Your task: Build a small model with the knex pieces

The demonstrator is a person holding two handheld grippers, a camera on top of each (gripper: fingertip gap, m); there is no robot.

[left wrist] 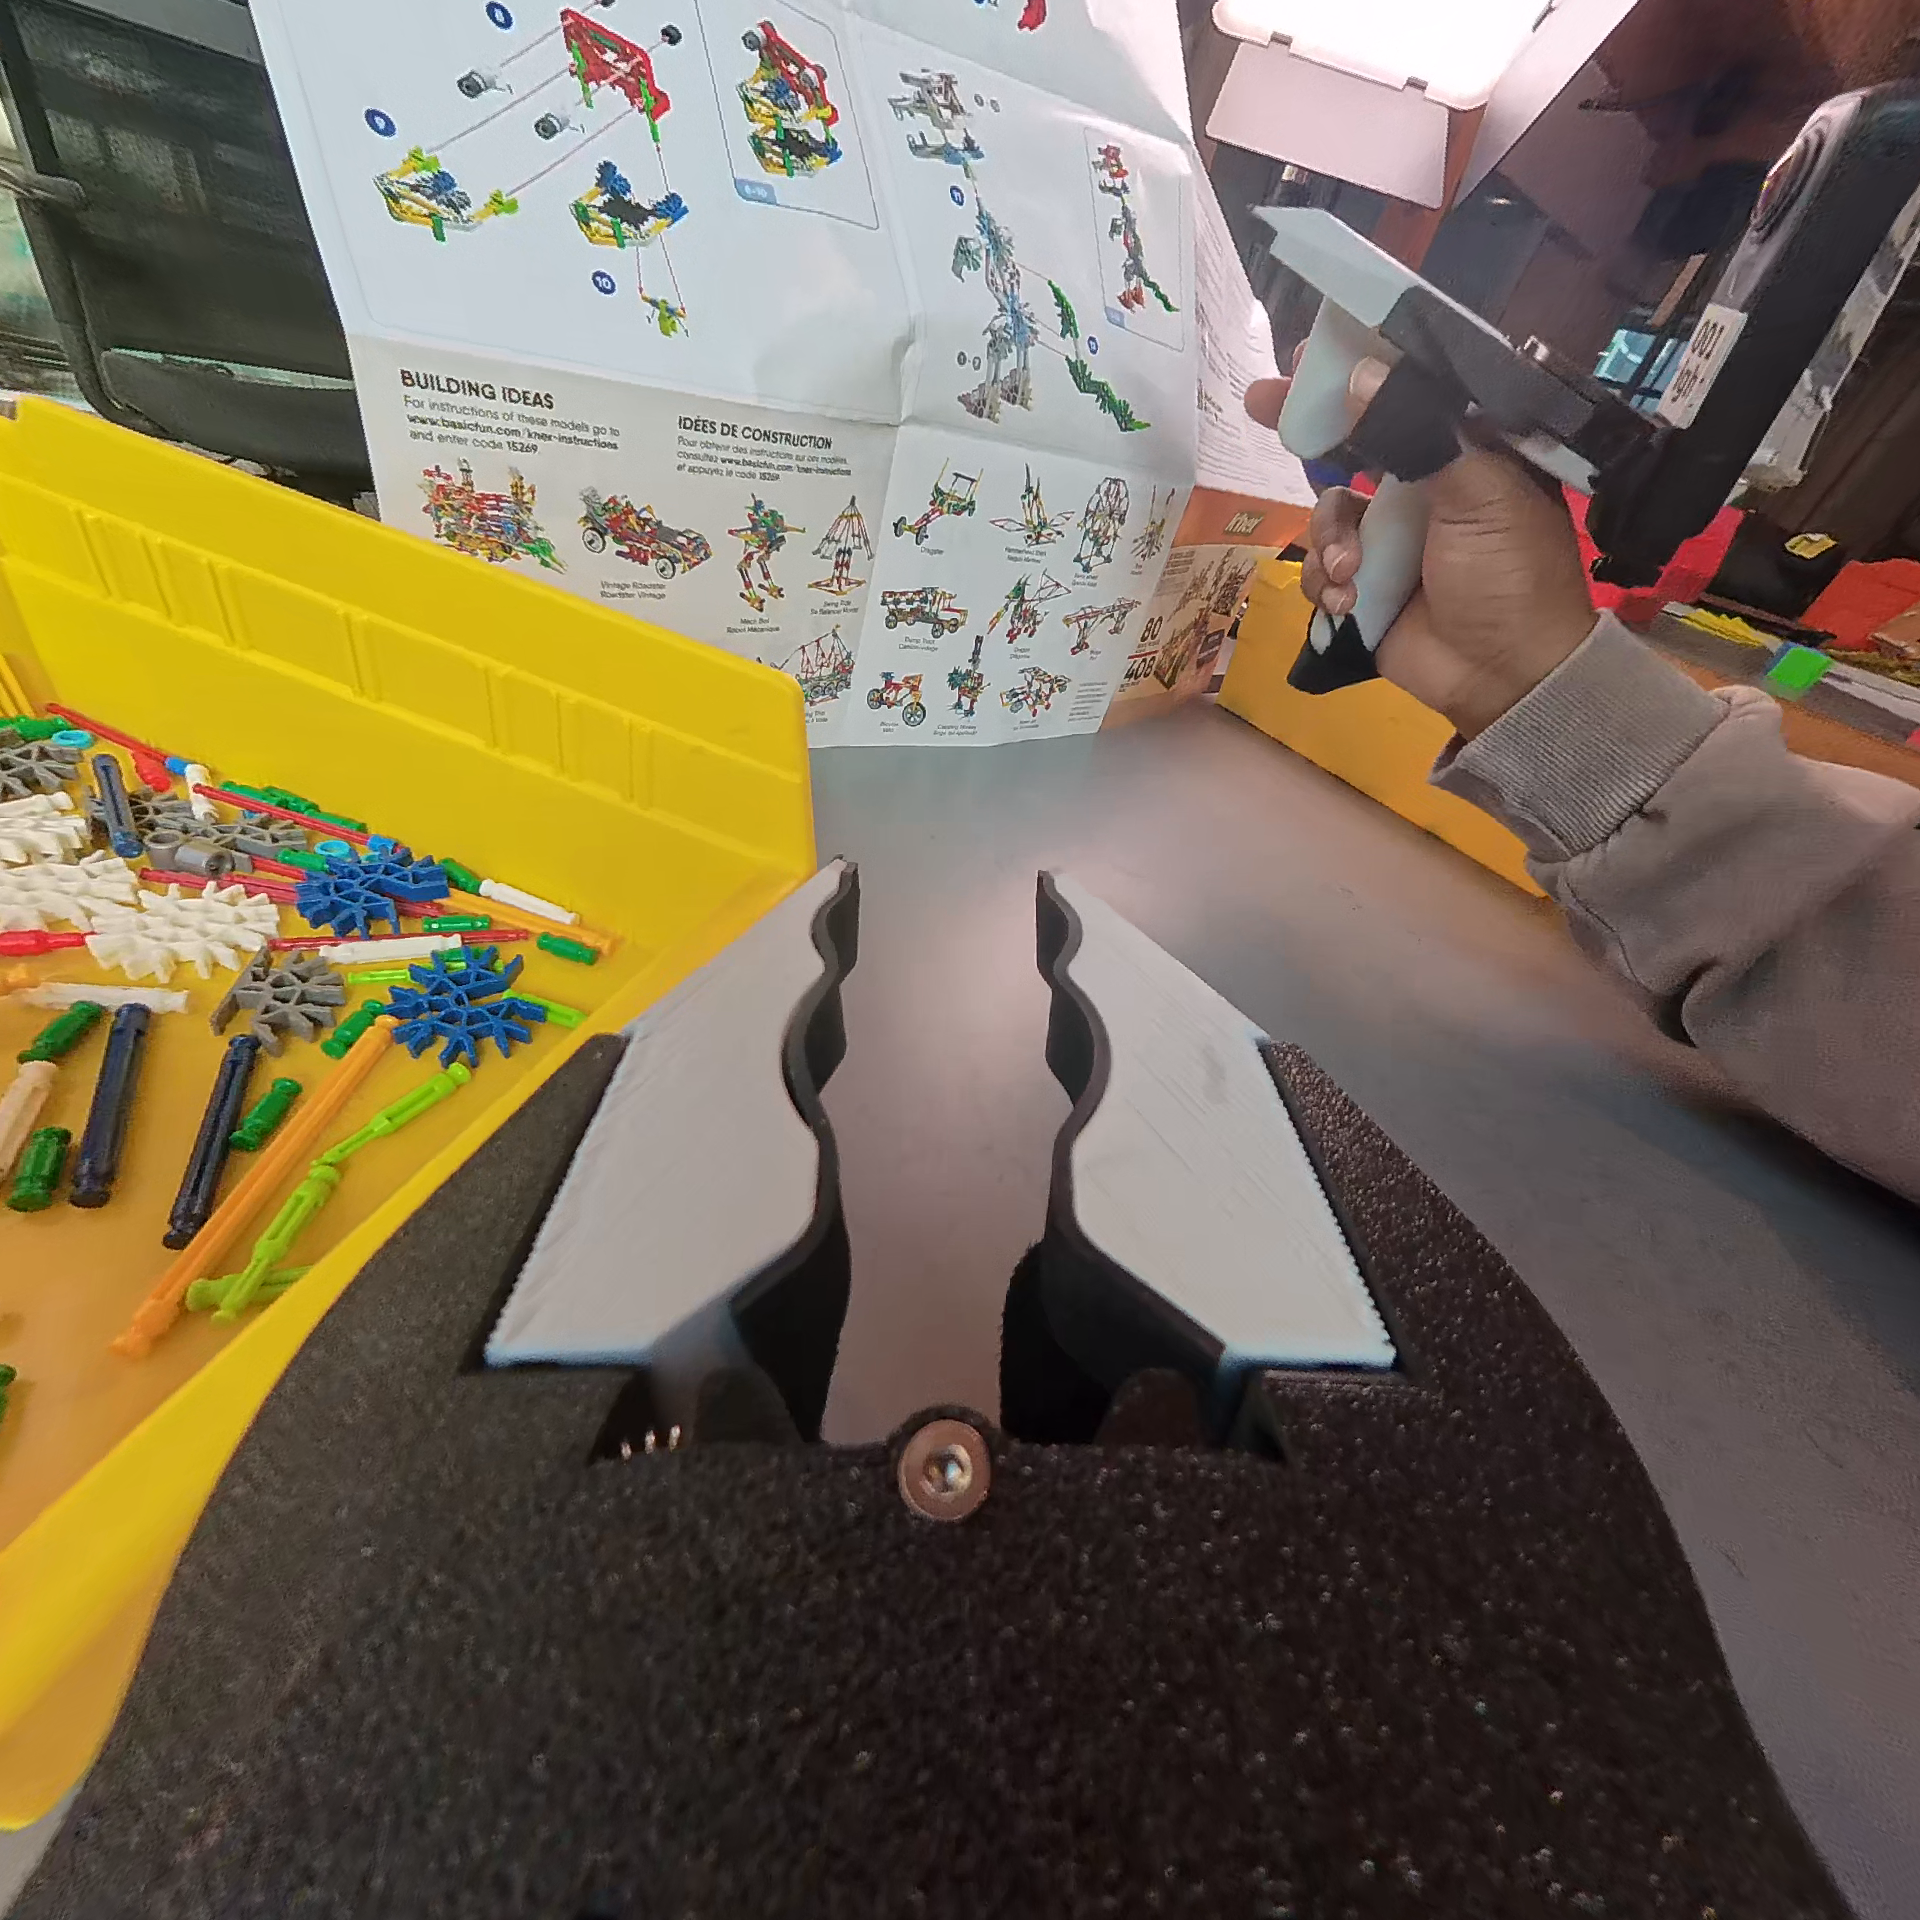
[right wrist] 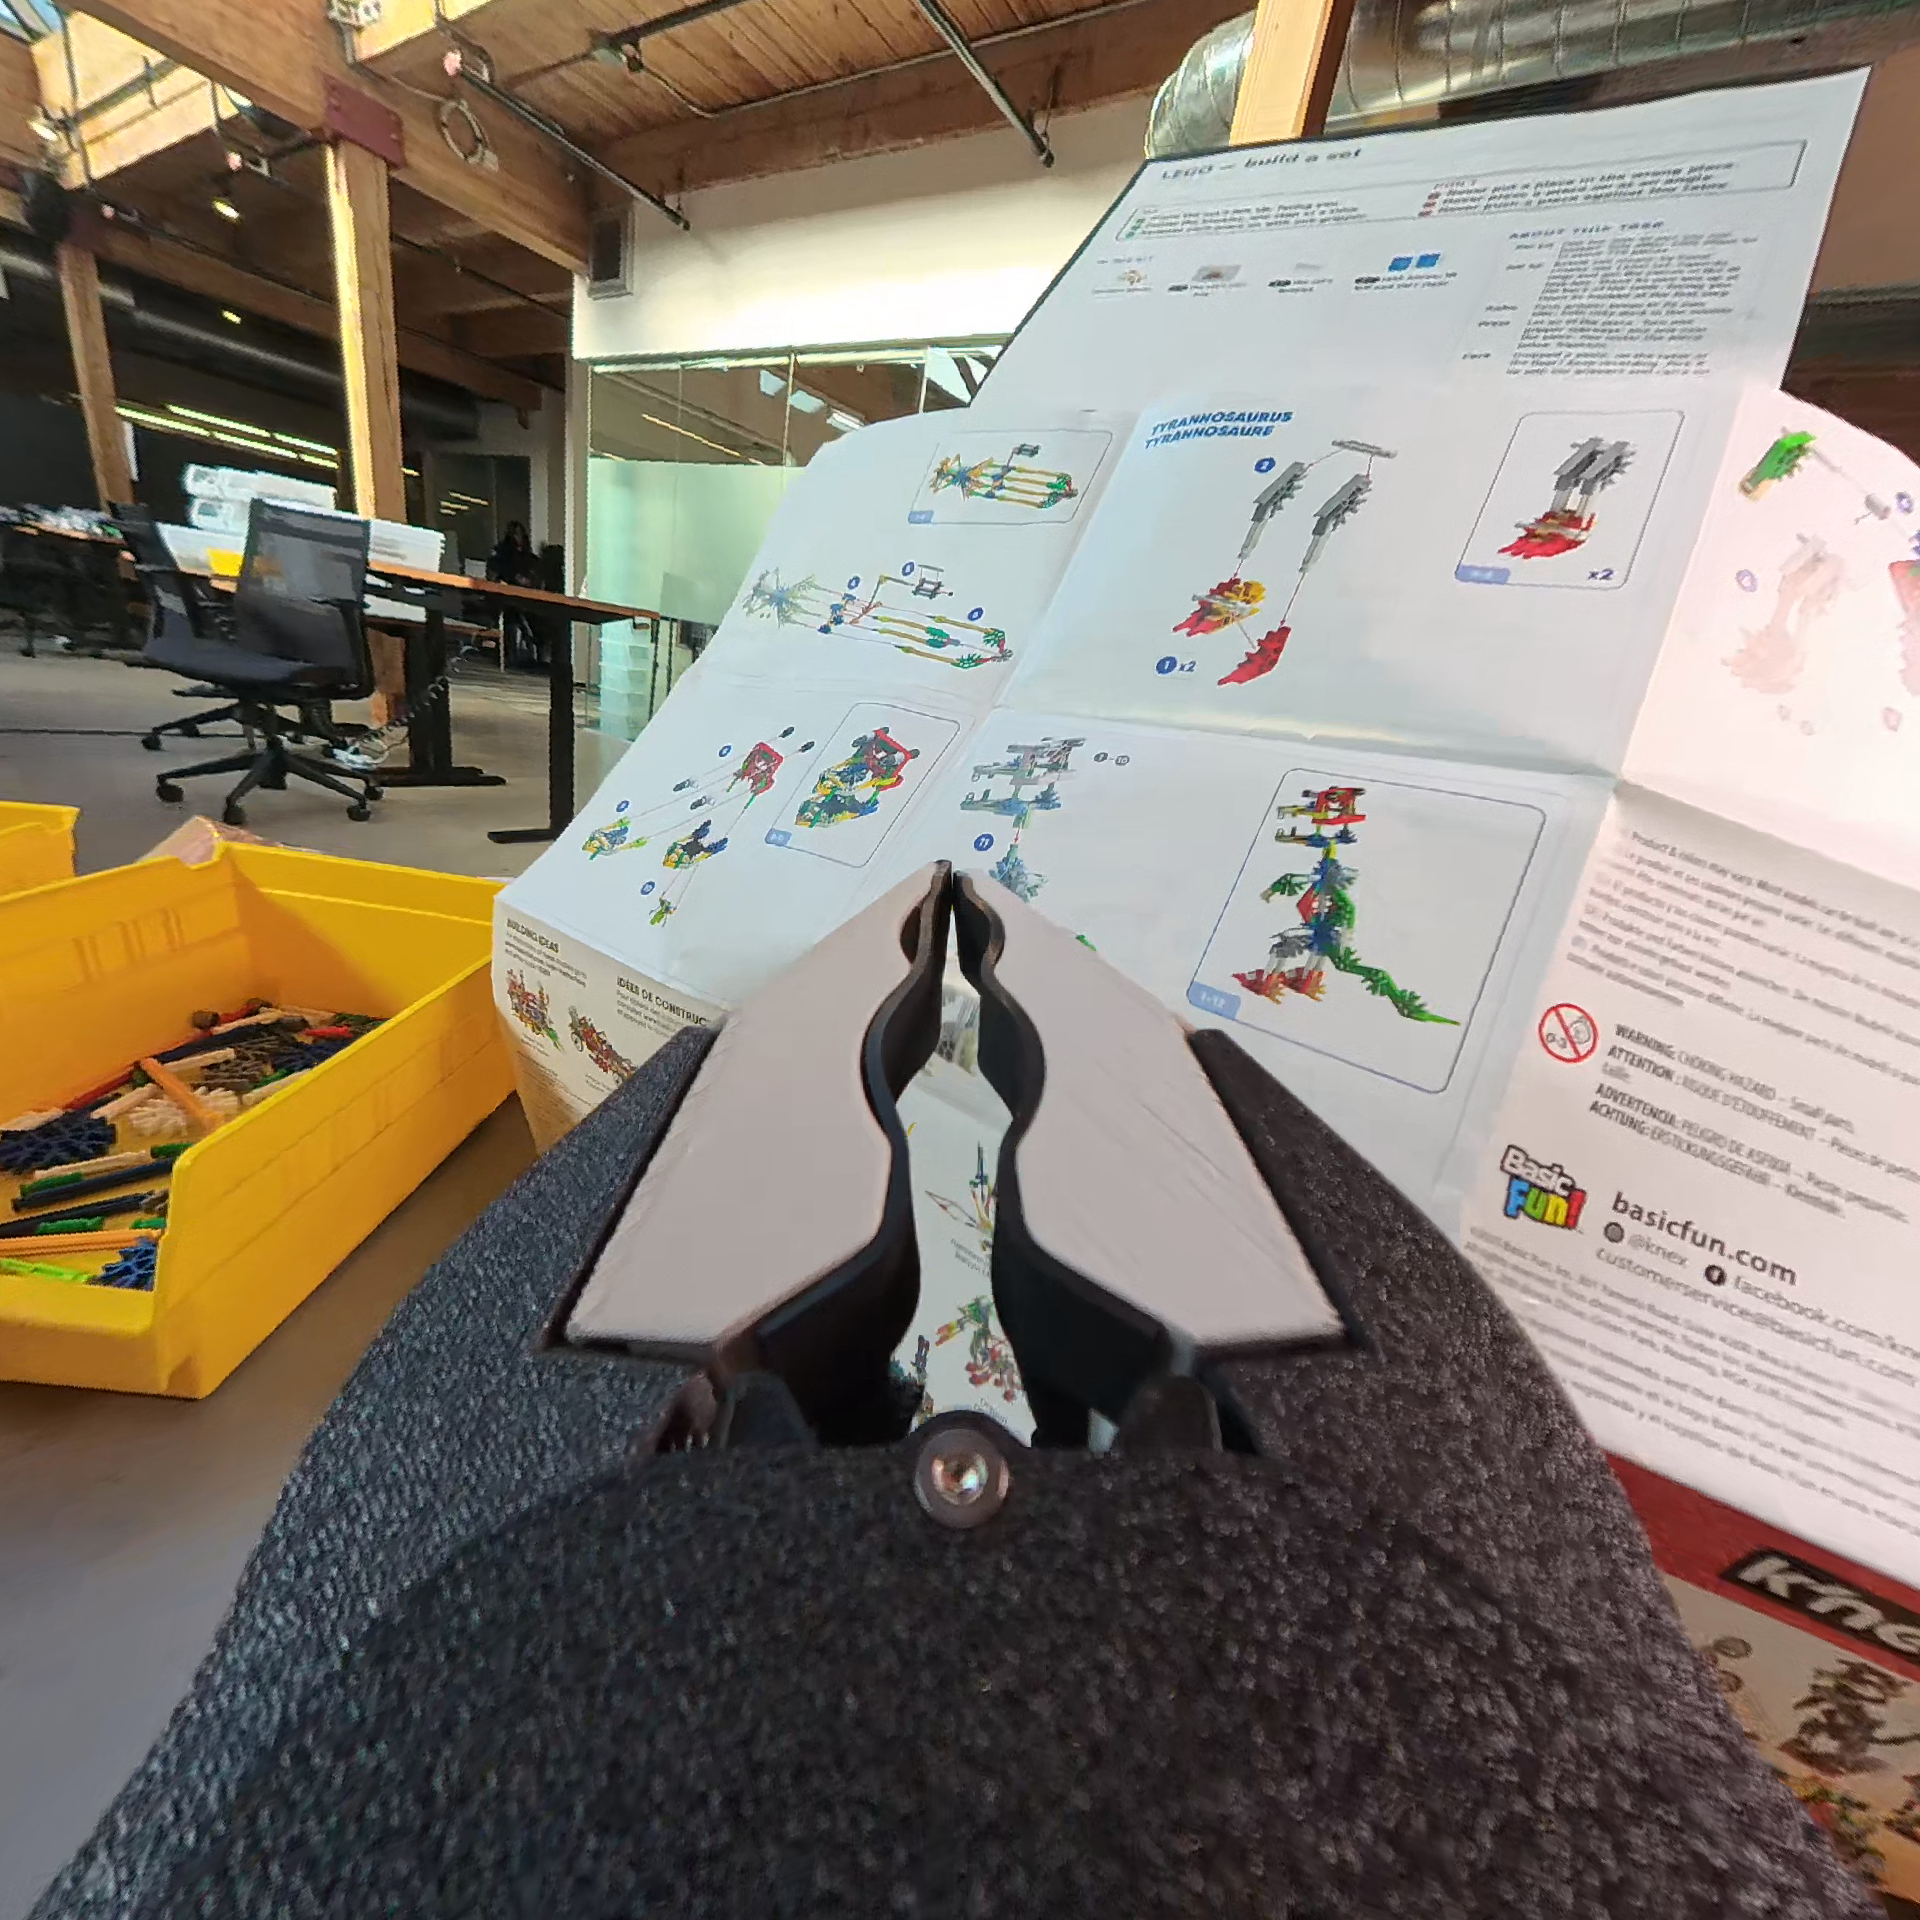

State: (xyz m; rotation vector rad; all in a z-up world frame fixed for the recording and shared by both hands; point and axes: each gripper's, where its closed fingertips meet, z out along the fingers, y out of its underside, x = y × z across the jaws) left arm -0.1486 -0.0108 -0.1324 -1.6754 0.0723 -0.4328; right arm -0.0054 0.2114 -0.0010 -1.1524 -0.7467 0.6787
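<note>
My left gripper (left wrist: 948,883) is open and empty, held low over the grey table (left wrist: 1299,1039), just right of a yellow bin (left wrist: 416,675). The bin holds several coloured plastic rods and snowflake-shaped connectors (left wrist: 364,883). My right gripper (right wrist: 952,883) is shut with nothing between its tips, raised in the air and pointing at a large unfolded instruction sheet (right wrist: 1299,644) that stands upright. The left wrist view shows the right gripper's handle in a person's hand (left wrist: 1455,582) at the upper right, and the same sheet (left wrist: 727,312) behind the bin.
The yellow bin (right wrist: 239,1143) sits to the left in the right wrist view, with another yellow bin's corner (right wrist: 36,842) behind it. A second yellow bin (left wrist: 1351,717) and a printed toy box (right wrist: 1766,1683) lie to the right. Desks and office chairs (right wrist: 270,665) stand far behind. The gap from one gripper's tips to the other's is roughly 30 cm.
</note>
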